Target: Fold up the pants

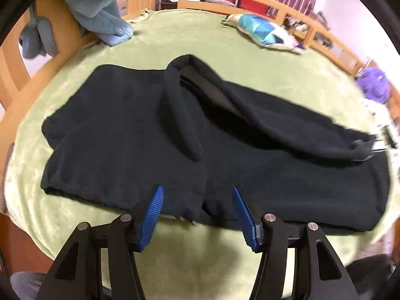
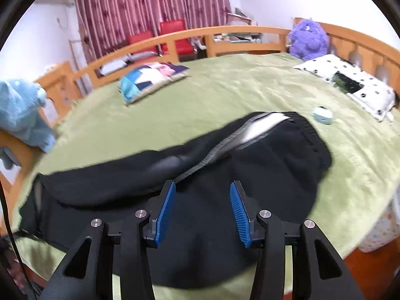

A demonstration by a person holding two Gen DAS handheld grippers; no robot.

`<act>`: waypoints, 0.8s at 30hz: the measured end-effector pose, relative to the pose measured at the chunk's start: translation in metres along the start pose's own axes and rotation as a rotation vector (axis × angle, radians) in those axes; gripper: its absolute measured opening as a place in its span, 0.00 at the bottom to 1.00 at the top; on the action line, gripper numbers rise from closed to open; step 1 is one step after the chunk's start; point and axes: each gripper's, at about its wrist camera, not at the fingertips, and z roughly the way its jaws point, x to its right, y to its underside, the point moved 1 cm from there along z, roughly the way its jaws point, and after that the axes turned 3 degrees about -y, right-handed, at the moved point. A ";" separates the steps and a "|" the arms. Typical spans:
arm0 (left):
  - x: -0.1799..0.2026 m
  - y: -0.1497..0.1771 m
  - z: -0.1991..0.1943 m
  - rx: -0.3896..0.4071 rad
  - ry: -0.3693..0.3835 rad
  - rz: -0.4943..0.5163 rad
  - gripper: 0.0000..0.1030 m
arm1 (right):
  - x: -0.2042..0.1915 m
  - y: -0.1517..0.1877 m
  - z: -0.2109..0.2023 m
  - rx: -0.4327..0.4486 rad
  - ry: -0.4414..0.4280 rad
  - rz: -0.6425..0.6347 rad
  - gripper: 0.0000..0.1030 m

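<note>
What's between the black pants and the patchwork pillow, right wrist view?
Nothing: only bare green blanket separates the black pants from the patchwork pillow in the right wrist view. The left wrist view agrees.

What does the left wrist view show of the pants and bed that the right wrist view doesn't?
Only the left wrist view: the cuff end of the pants, and a raised fold running across them.

Only the right wrist view: the waistband, a grey stripe, the spotted pillow and a small blue ball.

Both: the black pants on the green blanket, the patchwork cushion, the purple plush, and each gripper, left and right, with jaws open and holding nothing.
</note>
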 end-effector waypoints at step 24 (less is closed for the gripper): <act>-0.065 -0.146 0.027 0.089 0.040 -0.093 0.27 | 0.005 -0.003 0.051 -0.081 0.113 0.088 0.44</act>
